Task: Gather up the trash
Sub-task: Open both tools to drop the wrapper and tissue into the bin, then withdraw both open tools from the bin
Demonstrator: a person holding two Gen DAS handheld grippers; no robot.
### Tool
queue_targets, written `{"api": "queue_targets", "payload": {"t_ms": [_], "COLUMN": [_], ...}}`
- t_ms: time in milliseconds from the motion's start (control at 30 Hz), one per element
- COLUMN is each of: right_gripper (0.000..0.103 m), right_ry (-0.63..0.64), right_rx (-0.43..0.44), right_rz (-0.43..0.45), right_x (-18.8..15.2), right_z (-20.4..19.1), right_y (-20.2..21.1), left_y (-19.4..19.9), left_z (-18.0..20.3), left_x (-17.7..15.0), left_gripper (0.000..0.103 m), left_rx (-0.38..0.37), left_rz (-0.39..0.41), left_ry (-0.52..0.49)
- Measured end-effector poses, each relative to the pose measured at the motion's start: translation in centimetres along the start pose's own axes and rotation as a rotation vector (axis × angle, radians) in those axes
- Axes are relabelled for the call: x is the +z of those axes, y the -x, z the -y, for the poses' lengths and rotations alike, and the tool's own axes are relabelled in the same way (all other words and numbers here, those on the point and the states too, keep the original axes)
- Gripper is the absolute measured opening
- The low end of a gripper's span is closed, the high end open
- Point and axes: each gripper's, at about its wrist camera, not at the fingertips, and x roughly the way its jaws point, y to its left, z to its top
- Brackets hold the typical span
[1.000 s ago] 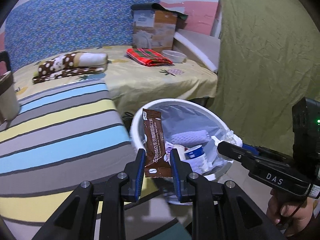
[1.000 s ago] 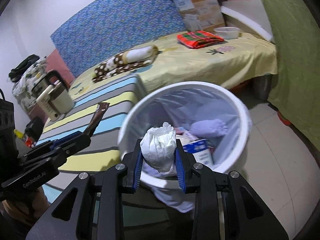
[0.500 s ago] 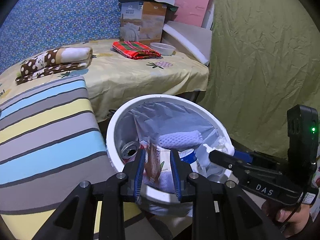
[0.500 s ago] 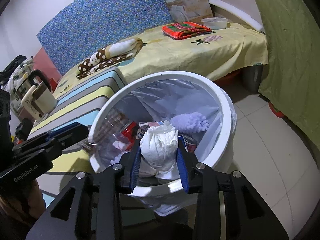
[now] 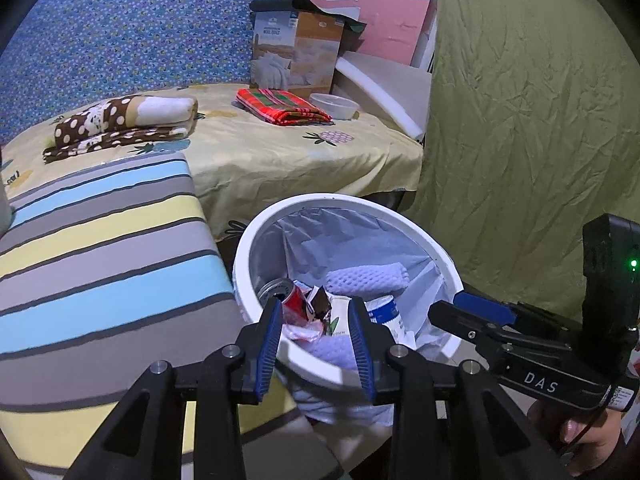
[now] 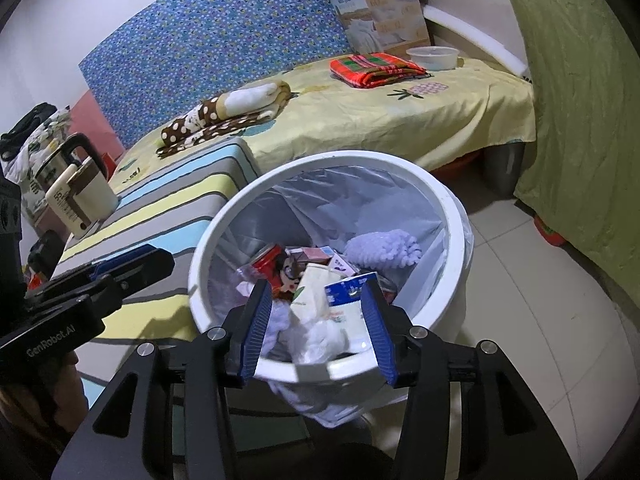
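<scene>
You hold both grippers level over the white bin's (image 6: 452, 216) near rim, left gripper (image 5: 316, 332) and right gripper (image 6: 318, 328) spread wide, empty (the crumpled tissue (image 6: 316, 338) lies inside).

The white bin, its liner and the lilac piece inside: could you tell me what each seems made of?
White bin: likely smooth rigid plastic, faint sheen on its rim.
Liner: thin translucent plastic film, creased.
Lilac piece: probably foam netting, going by its bumpy mesh texture.
</scene>
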Motion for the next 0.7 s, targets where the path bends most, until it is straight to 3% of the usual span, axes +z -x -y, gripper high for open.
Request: {"api": "queue_targets", "payload": {"t_ms": [300,700], "right_gripper": [0.049,0.049], "right_ry": [0.059,0.121], "right_rx": [0.007,0.034], "right_rz": [0.041,0.067], "right_x": [-0.9,-2.9], "right_z": [-2.9,-5.7], "right_y": [2.3,4.6], "left_y": [4.3,10.0], "left_z": [0.0,-0.3], "left_x": [-2.0,-4.9], "left_gripper": [0.034,0.034], "left_rx": [0.042,0.15], "left_rz": [0.035,0.097], "left_ry": [-0.002,0.007]}}
